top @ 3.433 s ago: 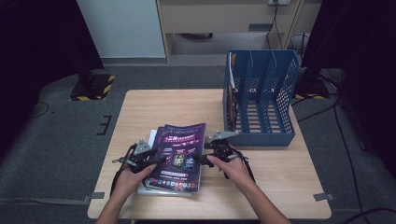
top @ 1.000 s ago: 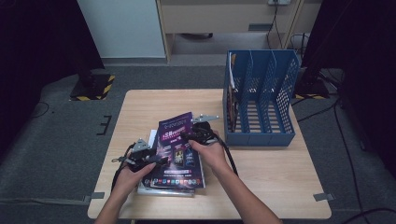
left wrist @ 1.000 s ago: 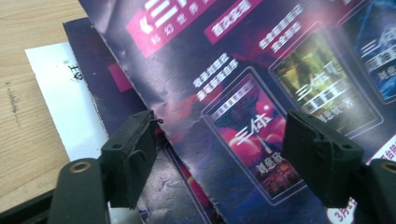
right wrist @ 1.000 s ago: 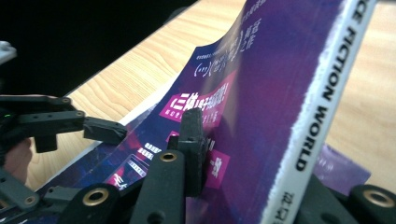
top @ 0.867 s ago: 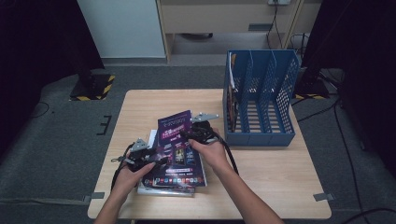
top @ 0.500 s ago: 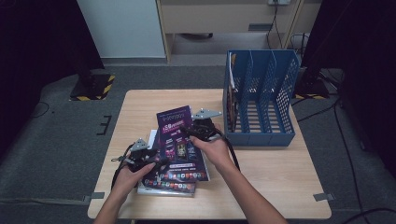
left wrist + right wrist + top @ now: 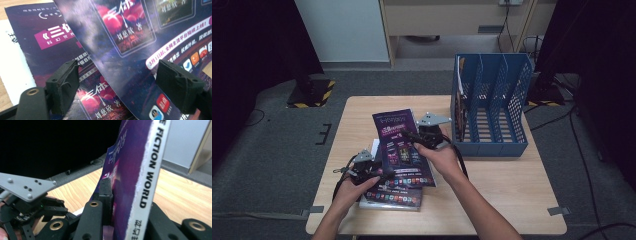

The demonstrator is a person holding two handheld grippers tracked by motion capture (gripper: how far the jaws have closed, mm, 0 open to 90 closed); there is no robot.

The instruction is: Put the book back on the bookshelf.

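Near the front left corner of the light wooden table [image 7: 512, 200], the left gripper [image 7: 377, 172] sits low over a stack of purple glossy magazines [image 7: 389, 196] lying flat by the front edge. Its black jaws are spread and have just been opening; in the left gripper view the lower edge of the lifted magazine passes between them, though whether a pad brushes the cover is hard to tell.

That lifted purple science-fiction magazine [image 7: 401, 147] is over the middle of the table, above the stack. Its long axis runs from the front edge toward the back edge, the title end pointing at the back and leaning slightly left, and that far end is raised off the stack.

The right gripper [image 7: 412, 136] pinches its right-hand long edge, the white spine [image 7: 147, 180], with jaws that have just been closing pressed against both covers.

A blue plastic mesh file rack [image 7: 492, 107] stands upright at the back right corner, well apart from the magazine.
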